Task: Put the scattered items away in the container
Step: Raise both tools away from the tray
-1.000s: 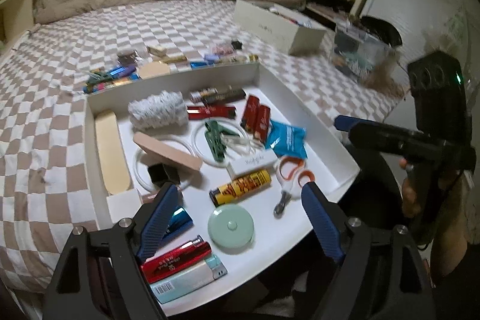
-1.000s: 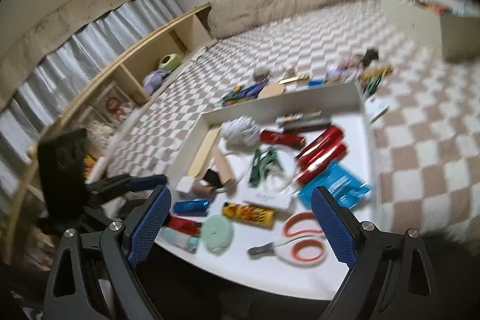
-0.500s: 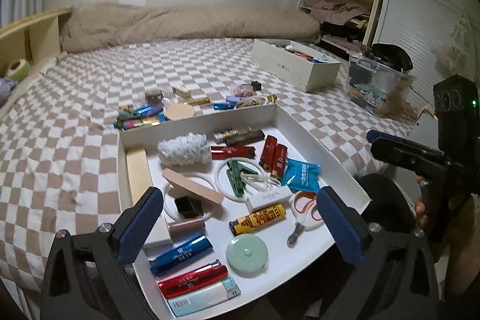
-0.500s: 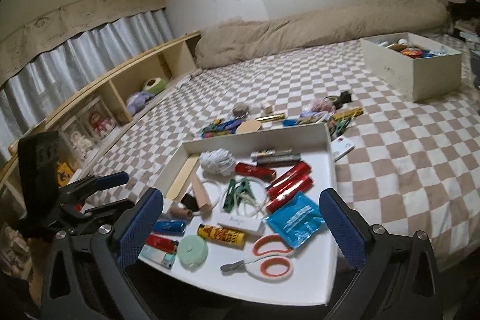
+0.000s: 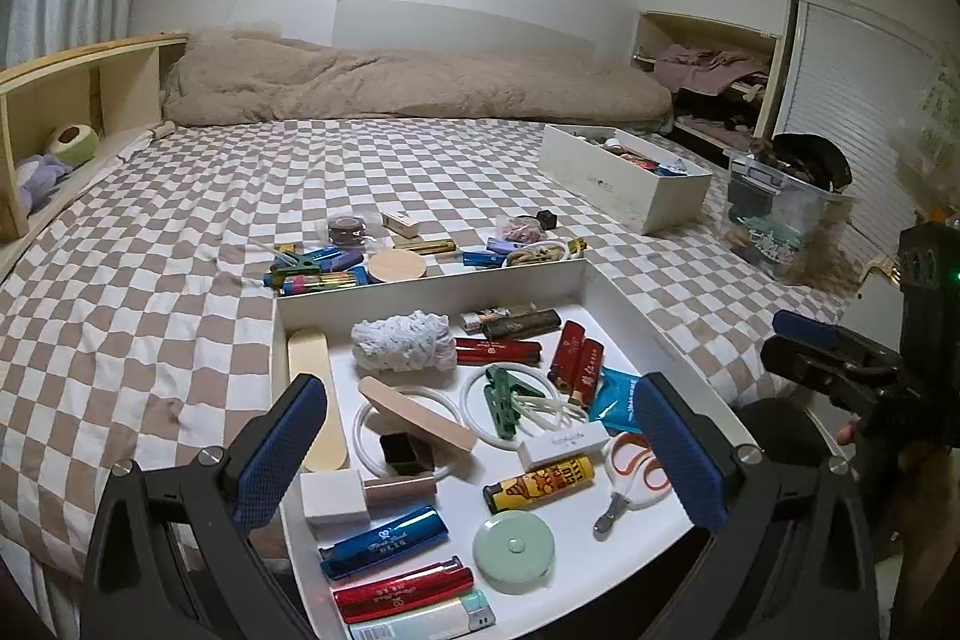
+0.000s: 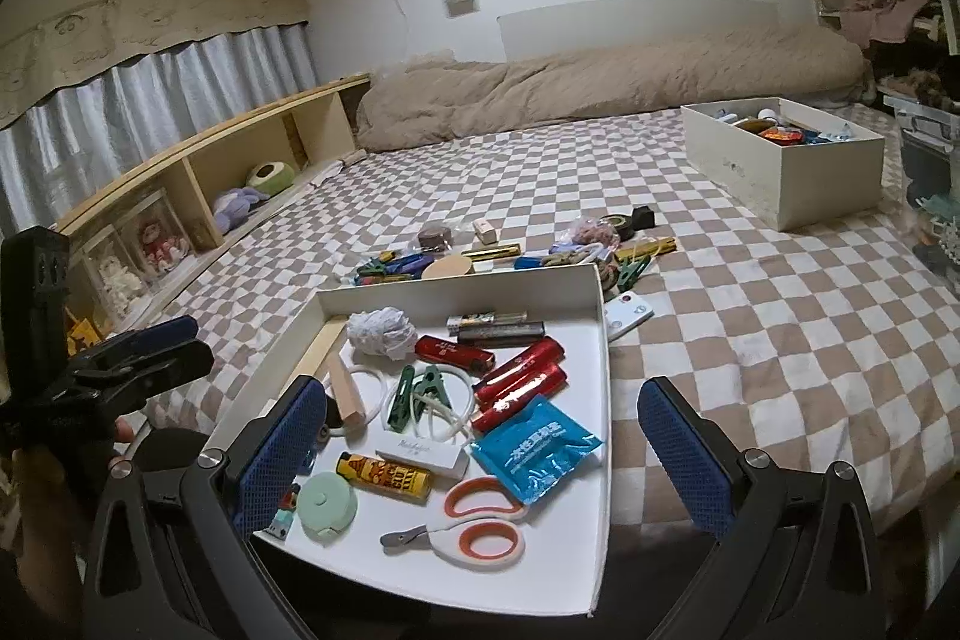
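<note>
A white tray [image 5: 432, 283] [image 6: 603, 340] lies on the checkered bed near its front edge. It holds several items: lighters, green clips, scissors [image 6: 474, 523], a blue packet [image 6: 534, 451], a mint round case [image 5: 513, 544]. More loose items [image 5: 360, 262] [image 6: 576, 250] lie on the bed just behind the tray. My left gripper [image 5: 480, 454] is open and empty above the tray's near end. My right gripper [image 6: 483, 451] is open and empty, also over the tray's near end. Each gripper shows at the side of the other's view [image 5: 804, 340] [image 6: 156, 340].
A cream box [image 5: 624, 187] [image 6: 780, 172] full of things stands at the back right of the bed. A beige duvet [image 5: 408, 82] lies along the far end. A wooden shelf [image 6: 198, 172] runs along the left. A clear bin [image 5: 780, 214] stands right of the bed.
Both grippers have tilted up and drawn back, so the views now take in the whole bed and the walls. Both stay open and empty. Nothing in the tray moved.
</note>
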The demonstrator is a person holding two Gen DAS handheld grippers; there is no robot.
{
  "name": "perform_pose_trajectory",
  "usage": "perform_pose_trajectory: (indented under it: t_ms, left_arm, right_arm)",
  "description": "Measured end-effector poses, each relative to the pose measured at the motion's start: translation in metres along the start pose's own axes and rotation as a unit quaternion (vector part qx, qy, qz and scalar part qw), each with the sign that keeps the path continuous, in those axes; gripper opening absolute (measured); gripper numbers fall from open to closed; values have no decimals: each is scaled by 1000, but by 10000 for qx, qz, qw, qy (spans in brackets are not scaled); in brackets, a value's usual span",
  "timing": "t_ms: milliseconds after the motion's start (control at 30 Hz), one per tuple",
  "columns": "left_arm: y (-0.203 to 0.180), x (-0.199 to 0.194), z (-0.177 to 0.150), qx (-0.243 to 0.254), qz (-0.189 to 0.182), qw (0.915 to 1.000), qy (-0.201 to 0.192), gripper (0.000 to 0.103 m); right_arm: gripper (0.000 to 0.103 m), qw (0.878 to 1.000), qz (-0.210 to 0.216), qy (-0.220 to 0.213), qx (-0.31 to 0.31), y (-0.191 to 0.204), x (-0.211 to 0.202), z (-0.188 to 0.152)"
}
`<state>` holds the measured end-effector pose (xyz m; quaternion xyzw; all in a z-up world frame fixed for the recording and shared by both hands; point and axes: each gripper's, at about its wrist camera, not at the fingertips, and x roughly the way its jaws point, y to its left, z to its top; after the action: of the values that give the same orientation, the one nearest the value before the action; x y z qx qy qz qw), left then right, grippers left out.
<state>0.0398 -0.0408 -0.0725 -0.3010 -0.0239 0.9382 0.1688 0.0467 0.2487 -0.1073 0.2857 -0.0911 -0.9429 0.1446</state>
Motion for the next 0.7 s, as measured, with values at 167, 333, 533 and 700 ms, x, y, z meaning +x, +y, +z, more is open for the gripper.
perform_pose_trajectory:
  t_ms: [167,333,533,700]
  left_arm:
    - [3,1,0,-30,39,10000,-9,103]
    - [9,3,3,-94,95,9999,-50,103]
    - [26,3,7,-236,271,9993,-102,103]
    - [45,4,6,-330,552,9979,-70,103]
  right_arm:
    - [103,10000,-8,6,61,-3,2,3]
    - [103,10000,-8,42,-13,-2,6,6]
    - [103,9999,-75,67,16,-10,9,10]
    - [103,9996,-198,142,139,-23,13,12]
